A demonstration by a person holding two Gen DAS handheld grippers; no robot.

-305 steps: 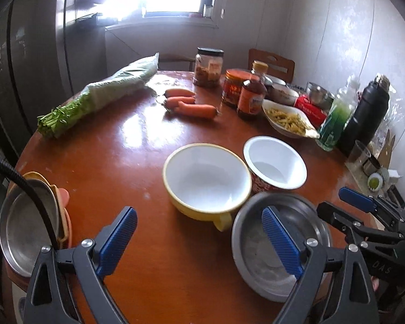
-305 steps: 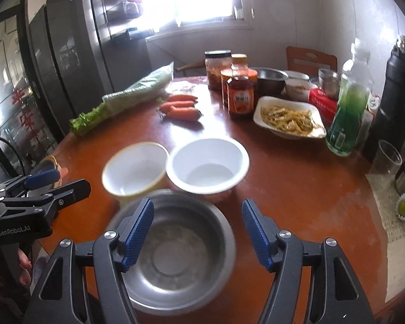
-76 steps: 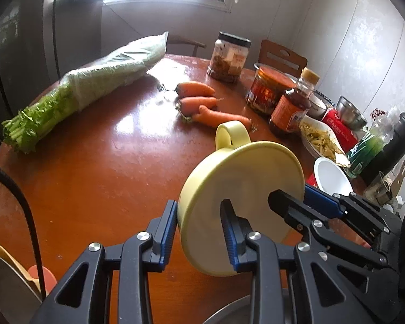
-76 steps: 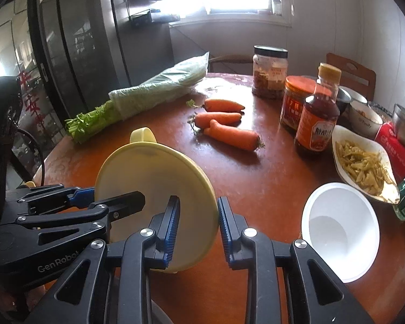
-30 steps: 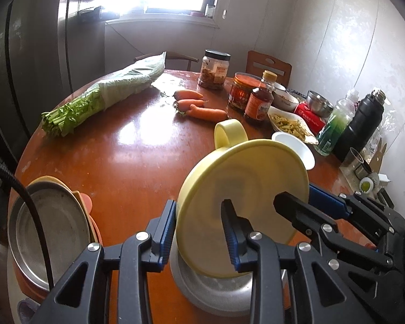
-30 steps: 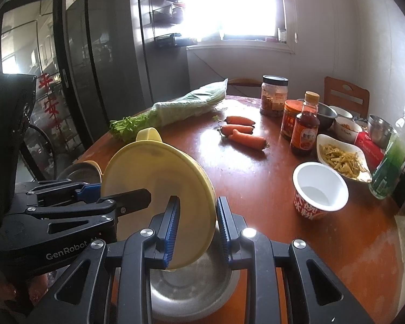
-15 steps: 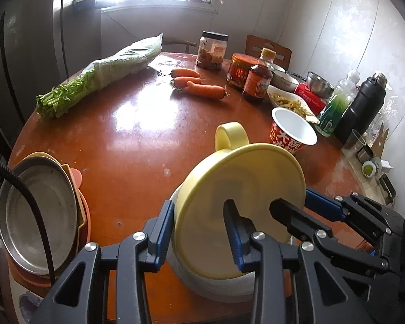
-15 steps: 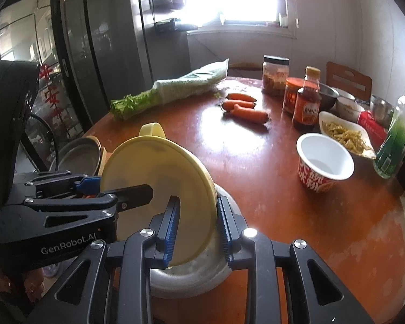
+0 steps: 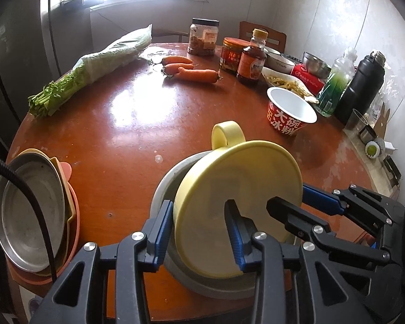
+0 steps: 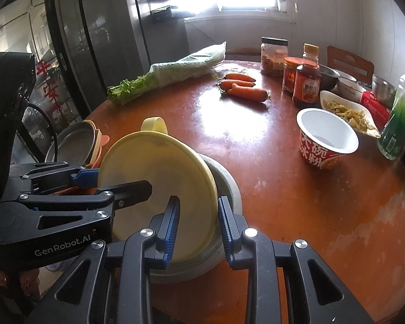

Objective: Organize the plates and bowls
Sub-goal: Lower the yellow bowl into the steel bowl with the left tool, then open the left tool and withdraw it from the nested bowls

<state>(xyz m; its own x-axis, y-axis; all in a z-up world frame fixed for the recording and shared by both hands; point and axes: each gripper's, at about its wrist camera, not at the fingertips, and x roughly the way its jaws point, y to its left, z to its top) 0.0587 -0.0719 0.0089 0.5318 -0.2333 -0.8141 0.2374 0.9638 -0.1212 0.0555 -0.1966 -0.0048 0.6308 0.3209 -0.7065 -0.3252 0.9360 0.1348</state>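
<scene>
Now | yellow bowl (image 9: 237, 205) tipped on edge inside metal bowl (image 10: 226, 186) on tabletop (image 9: 127, 124) | left gripper (image 9: 199, 230) and right gripper (image 10: 198, 225) fingers clamped on its rim | advice: lower level, seat fully, then release both.

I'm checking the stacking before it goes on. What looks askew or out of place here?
The yellow bowl is tipped on edge, handle up, in the metal bowl rather than nested flat. The left gripper and right gripper both clamp its rim. Nothing looks spilled.
</scene>
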